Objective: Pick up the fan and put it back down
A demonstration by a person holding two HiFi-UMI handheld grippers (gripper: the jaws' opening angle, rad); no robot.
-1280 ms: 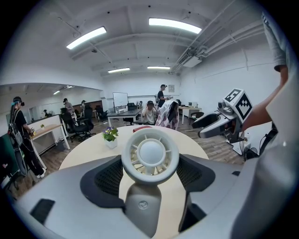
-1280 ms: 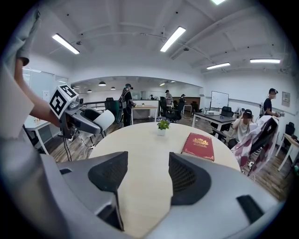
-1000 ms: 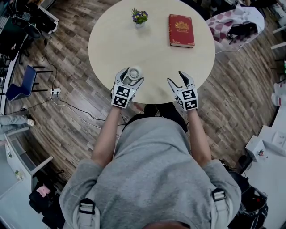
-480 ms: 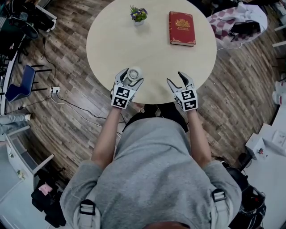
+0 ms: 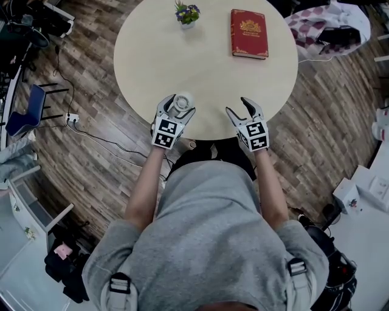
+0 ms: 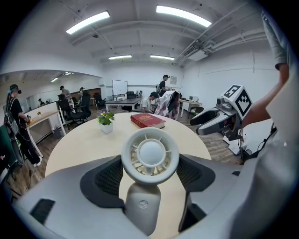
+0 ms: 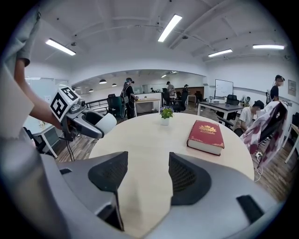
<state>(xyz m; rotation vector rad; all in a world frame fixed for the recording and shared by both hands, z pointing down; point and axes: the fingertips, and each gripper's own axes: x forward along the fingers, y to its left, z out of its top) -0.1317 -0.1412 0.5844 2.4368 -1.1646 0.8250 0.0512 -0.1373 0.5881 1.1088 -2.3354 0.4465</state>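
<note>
The small white fan [image 5: 183,98] has a round grille head and a short handle. It sits between the jaws of my left gripper [image 5: 178,103], over the near edge of the round table [image 5: 206,67]. In the left gripper view the fan [image 6: 150,154] fills the middle, and the black pads press on both sides of its head. I cannot tell whether its base touches the tabletop. My right gripper [image 5: 238,106] hovers at the near right edge, apart from the fan. In the right gripper view my right gripper [image 7: 148,172] stands open with only bare tabletop between its pads.
A red book [image 5: 248,34] lies at the far right of the table and a small potted plant [image 5: 187,13] stands at the far middle. A draped chair [image 5: 328,27] is beyond the table on the right. Cables and a power strip [image 5: 72,117] lie on the wooden floor to the left.
Both grippers have sunk a little toward the table's near edge. The left one keeps its hold on the fan, and the right one stays open.
</note>
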